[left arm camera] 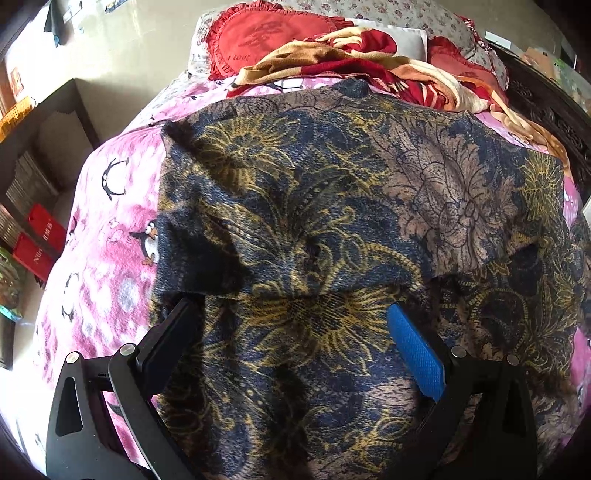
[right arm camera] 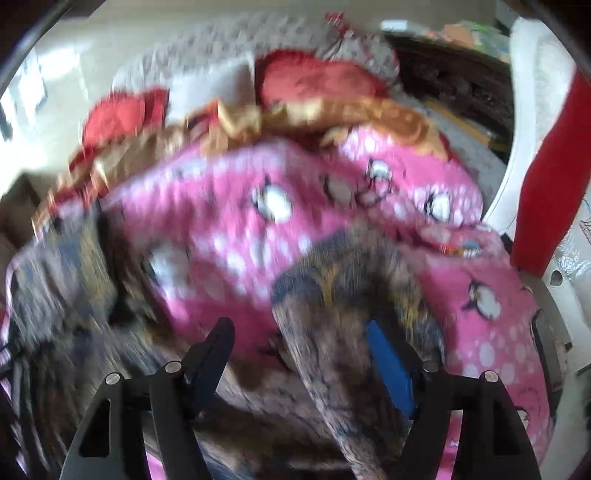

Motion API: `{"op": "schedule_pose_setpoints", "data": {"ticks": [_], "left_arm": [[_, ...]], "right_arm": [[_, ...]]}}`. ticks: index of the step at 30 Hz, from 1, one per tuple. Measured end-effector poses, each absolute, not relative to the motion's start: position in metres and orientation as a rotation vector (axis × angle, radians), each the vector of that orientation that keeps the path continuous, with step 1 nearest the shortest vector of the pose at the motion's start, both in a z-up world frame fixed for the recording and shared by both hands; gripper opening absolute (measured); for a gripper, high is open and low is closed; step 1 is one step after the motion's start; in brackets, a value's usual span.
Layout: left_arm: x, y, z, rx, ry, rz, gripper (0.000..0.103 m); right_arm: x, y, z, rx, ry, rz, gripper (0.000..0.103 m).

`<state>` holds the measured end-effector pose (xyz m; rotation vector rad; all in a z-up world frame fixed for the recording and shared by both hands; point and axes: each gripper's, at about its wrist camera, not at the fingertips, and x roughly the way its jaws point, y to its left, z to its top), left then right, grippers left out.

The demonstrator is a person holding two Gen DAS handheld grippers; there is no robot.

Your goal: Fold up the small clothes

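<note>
A dark blue, tan and gold floral garment point(left arm camera: 314, 206) lies spread on a pink penguin-print blanket point(left arm camera: 107, 236). My left gripper point(left arm camera: 291, 310) is open, its fingers wide apart over the garment's near fold, cloth lying between them. In the blurred right wrist view, my right gripper point(right arm camera: 301, 328) is open, and a sleeve-like strip of the same garment point(right arm camera: 343, 295) runs between its fingers over the pink blanket point(right arm camera: 236, 221). I cannot tell whether either gripper touches the cloth.
Red heart cushions point(left arm camera: 266, 33) and a red and gold blanket point(left arm camera: 369, 59) lie piled at the bed's far end. A dark shelf with red boxes point(left arm camera: 40, 236) stands left of the bed. A dark carved headboard point(left arm camera: 546, 107) runs along the right.
</note>
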<state>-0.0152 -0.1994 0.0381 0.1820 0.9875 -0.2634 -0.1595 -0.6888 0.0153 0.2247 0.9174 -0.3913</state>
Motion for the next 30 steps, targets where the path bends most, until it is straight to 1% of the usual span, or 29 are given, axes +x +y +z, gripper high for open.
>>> {"op": "schedule_pose_setpoints", "data": {"ticks": [1,2,3,4,5,7,10,13,18,21,24,27,30], "left_arm": [[-0.017,-0.202,0.038,0.186,0.990,-0.269,0.103],[-0.019,-0.203,0.039,0.194,0.990,-0.273,0.103],[-0.022,-0.205,0.041,0.207,0.987,-0.276,0.103],[-0.024,-0.206,0.043,0.222,0.980,-0.282,0.103],[-0.027,-0.206,0.047,0.238,0.964,-0.286,0.103],[-0.031,-0.202,0.054,0.264,0.928,-0.277,0.103],[-0.026,-0.193,0.059,0.257,0.923,-0.255,0.103],[-0.021,-0.182,0.064,0.183,0.935,-0.252,0.103],[-0.026,-0.175,0.073,0.156,0.916,-0.254,0.103],[-0.027,-0.170,0.078,0.144,0.910,-0.254,0.103],[-0.027,-0.160,0.086,0.117,0.898,-0.251,0.103],[-0.026,-0.143,0.096,0.081,0.879,-0.246,0.103],[-0.023,-0.127,0.104,0.043,0.866,-0.246,0.103]], "right_arm": [[-0.156,-0.687,0.007,0.187,0.940,-0.409,0.072],[-0.154,-0.687,-0.002,0.159,0.951,-0.424,0.068],[-0.152,-0.689,-0.009,0.147,0.960,-0.432,0.058],[-0.148,-0.693,-0.017,0.116,0.988,-0.468,0.030],[-0.149,-0.697,-0.018,0.099,0.994,-0.496,0.024],[-0.167,-0.715,0.000,0.219,0.907,-0.485,0.005],[-0.211,-0.749,0.054,0.377,0.690,-0.530,0.005],[-0.266,-0.790,0.121,0.554,0.436,-0.543,0.005],[-0.292,-0.792,0.207,0.576,0.231,-0.387,0.005],[-0.272,-0.757,0.248,0.521,0.215,-0.259,0.005],[-0.235,-0.710,0.270,0.461,0.244,-0.131,0.005],[-0.178,-0.648,0.278,0.419,0.316,0.034,0.005],[-0.116,-0.574,0.264,0.357,0.411,0.189,0.005]]}}
